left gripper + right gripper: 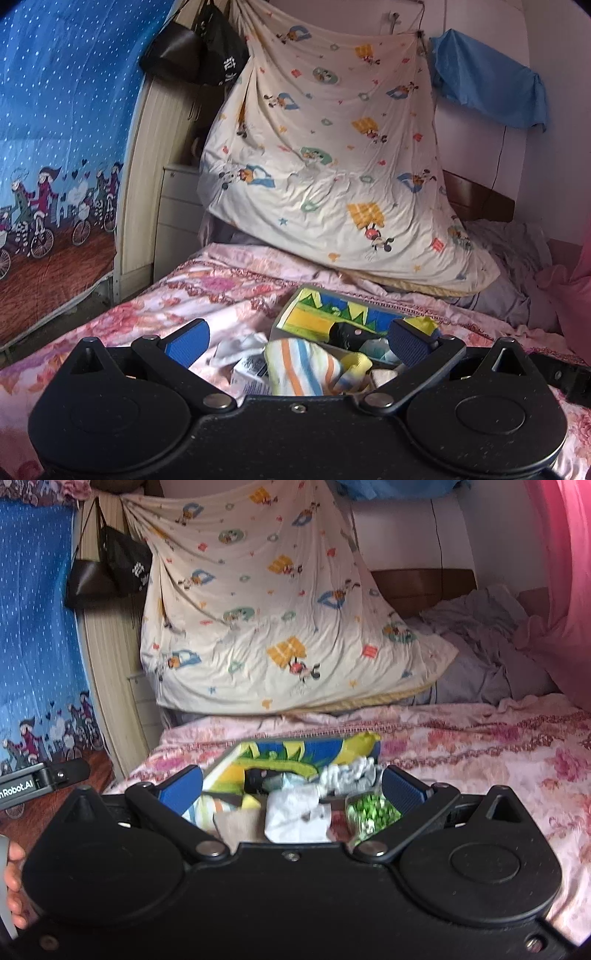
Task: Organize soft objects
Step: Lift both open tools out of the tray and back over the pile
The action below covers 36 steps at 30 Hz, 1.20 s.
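Observation:
A colourful storage box (pixel 332 314) with a green, yellow and blue pattern stands on the pink floral bed; it also shows in the right wrist view (pixel 295 753). A striped sock (pixel 299 365) and other small socks (pixel 240 350) lie in front of it. My left gripper (pixel 295 341) is open and empty above them. In the right wrist view a white cloth (pixel 295 812), a grey-white sock (pixel 347 775) and a green patterned piece (pixel 373 812) lie by the box. My right gripper (pixel 291 786) is open and empty over them.
A cartoon-print sheet (pixel 325 155) hangs behind the bed. Crumpled grey bedding (pixel 487 646) lies at the back right. A blue curtain (pixel 55 129) and black bags (pixel 199 48) hang at the left. The other gripper's body (pixel 40 779) shows at the left edge.

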Each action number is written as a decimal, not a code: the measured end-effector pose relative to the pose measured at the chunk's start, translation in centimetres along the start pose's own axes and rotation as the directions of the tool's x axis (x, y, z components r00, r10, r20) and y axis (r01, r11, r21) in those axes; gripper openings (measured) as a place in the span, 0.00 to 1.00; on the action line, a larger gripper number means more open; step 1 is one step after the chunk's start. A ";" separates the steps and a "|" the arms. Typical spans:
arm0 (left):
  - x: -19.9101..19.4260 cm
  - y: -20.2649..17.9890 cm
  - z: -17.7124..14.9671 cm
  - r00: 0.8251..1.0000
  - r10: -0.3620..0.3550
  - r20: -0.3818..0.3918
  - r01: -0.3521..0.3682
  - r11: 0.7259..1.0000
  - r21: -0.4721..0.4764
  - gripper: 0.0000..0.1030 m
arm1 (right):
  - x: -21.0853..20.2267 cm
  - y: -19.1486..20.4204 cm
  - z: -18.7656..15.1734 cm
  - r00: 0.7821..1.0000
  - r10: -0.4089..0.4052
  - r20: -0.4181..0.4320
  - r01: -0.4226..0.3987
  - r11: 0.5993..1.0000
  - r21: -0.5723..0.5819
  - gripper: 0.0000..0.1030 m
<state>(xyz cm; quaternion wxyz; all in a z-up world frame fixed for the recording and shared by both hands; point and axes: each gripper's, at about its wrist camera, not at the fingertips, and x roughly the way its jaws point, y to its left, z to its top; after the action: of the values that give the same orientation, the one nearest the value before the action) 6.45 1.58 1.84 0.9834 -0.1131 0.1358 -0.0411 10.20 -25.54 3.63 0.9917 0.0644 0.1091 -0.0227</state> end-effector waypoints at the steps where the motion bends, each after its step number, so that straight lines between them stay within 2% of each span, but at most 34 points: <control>1: 0.1 0.1 -0.1 1.000 0.000 -0.004 0.000 1.000 -0.002 0.99 | 0.0 0.1 -0.2 1.000 0.000 -0.007 0.000 1.000 -0.003 0.99; 6: 0.2 0.5 -0.9 1.000 -0.004 -0.024 0.004 1.000 0.010 0.99 | 0.4 0.3 -1.1 0.998 0.004 -0.059 -0.006 1.000 -0.031 0.99; 15: 0.9 0.3 -2.4 0.993 -0.009 -0.116 0.016 0.998 0.053 0.99 | 1.7 0.4 -2.3 0.988 -0.026 -0.153 0.019 0.999 -0.045 0.99; 25: 2.1 -0.1 -3.7 0.976 -0.003 -0.219 0.024 0.995 0.095 0.99 | 4.0 0.1 -4.2 0.957 -0.070 -0.283 0.058 0.997 -0.049 0.99; 36: 2.8 -0.1 -4.2 0.959 0.008 -0.283 0.020 0.995 0.099 0.99 | 6.2 -0.2 -5.4 0.932 -0.083 -0.353 0.068 0.996 -0.056 0.99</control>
<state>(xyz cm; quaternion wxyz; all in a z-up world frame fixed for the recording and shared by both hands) 7.99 0.26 -2.83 0.9582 -0.0568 0.2723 -0.0665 15.07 -25.19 -3.01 0.9552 0.0421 0.2892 -0.0466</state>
